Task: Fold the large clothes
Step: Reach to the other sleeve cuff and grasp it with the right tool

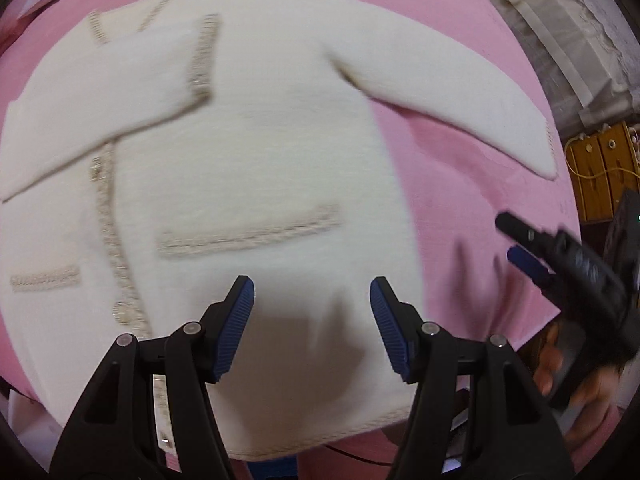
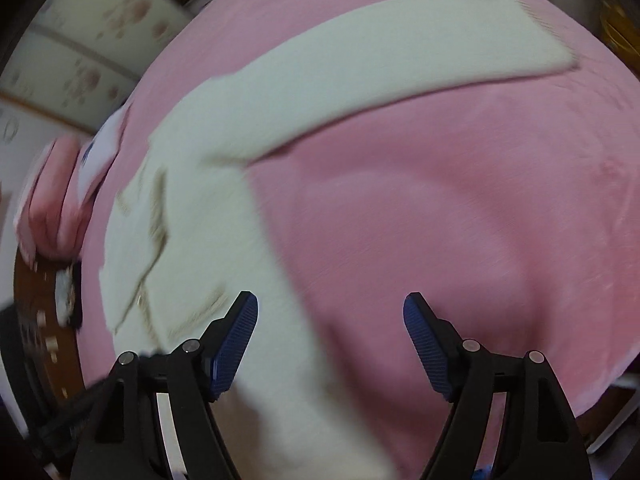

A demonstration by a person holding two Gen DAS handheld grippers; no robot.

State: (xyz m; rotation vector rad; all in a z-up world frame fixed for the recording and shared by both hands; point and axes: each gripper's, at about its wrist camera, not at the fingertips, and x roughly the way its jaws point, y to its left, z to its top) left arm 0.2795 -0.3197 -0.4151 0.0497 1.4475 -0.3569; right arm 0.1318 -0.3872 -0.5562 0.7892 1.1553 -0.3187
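A cream jacket (image 1: 260,152) with beige braided trim lies flat on a pink bed sheet (image 1: 460,208). One sleeve (image 1: 112,108) is folded across its chest. The other sleeve (image 1: 460,104) stretches out to the right. My left gripper (image 1: 312,284) hangs open over the jacket near its hem, with nothing between its fingers. In the left wrist view my right gripper (image 1: 507,238) is at the right over the sheet, held by a hand (image 1: 560,368). In the right wrist view the right gripper (image 2: 330,300) stands open over the jacket's (image 2: 208,216) side edge, below the outstretched sleeve (image 2: 400,40), with nothing between its fingers.
Wooden furniture with a yellow cable (image 1: 600,168) stands past the bed's right edge, with pale fabric (image 1: 560,32) behind it. A pink and white pillow (image 2: 60,200) lies beyond the jacket's collar, under a floral wall panel (image 2: 80,40). Bare pink sheet (image 2: 460,200) spreads to the jacket's right.
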